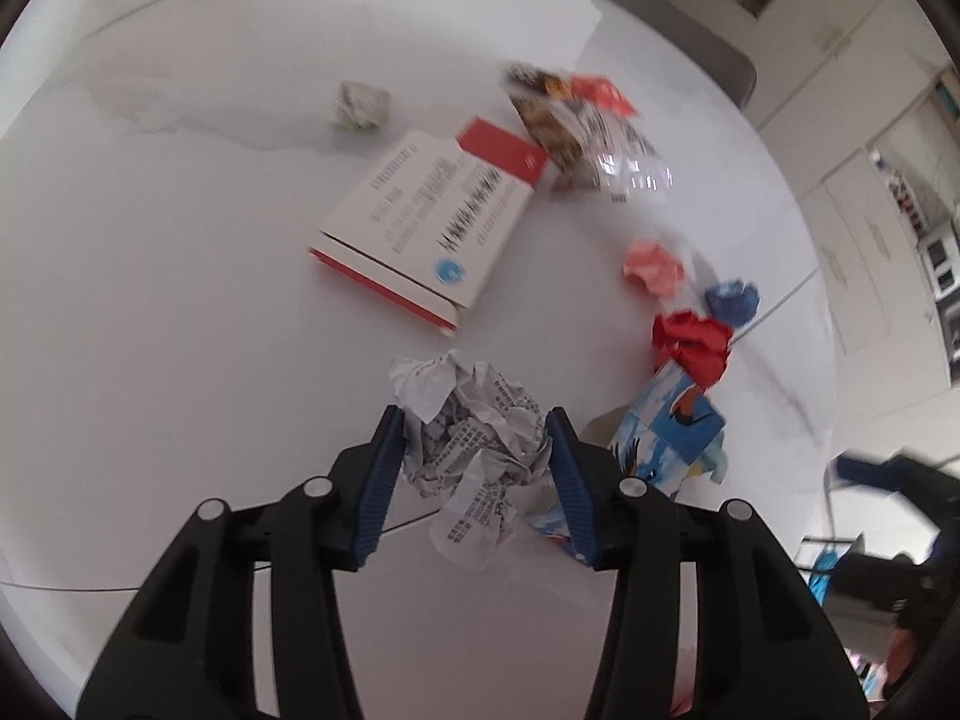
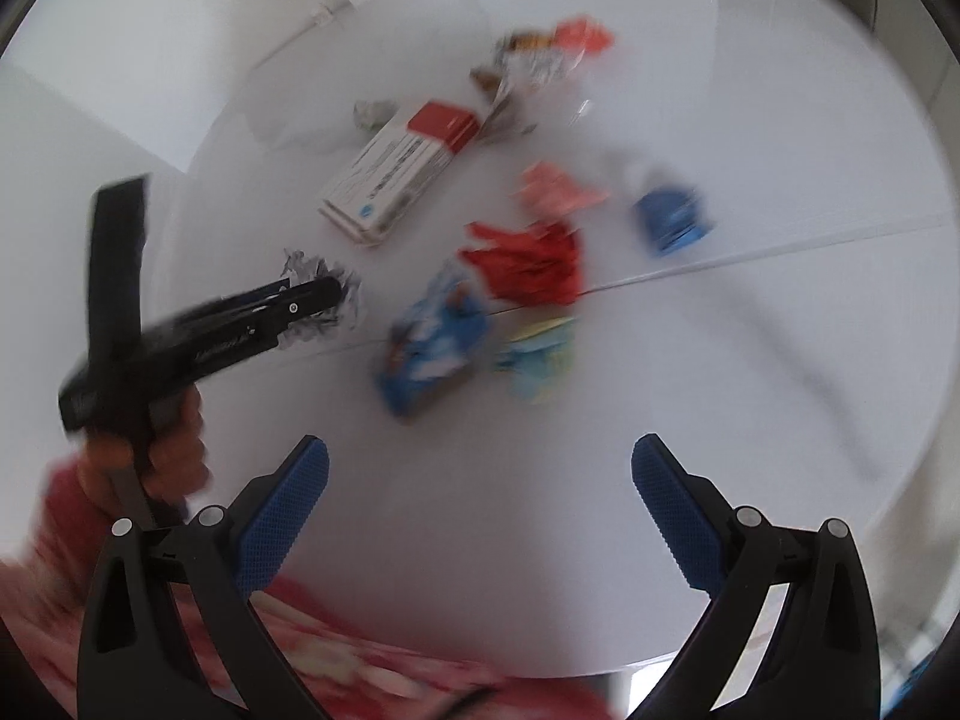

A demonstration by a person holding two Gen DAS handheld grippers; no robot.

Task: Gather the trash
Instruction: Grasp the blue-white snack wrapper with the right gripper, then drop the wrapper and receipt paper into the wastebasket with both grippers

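The crumpled receipt (image 1: 474, 426) is pinched between the pads of the left gripper (image 1: 477, 420); the right gripper (image 2: 480, 462) is held wide open, empty. The springy paper could be squeezed out sideways if gripped off-centre.

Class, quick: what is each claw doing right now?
Left claw: closed on the crumpled receipt.
Right claw: open, holding nothing.
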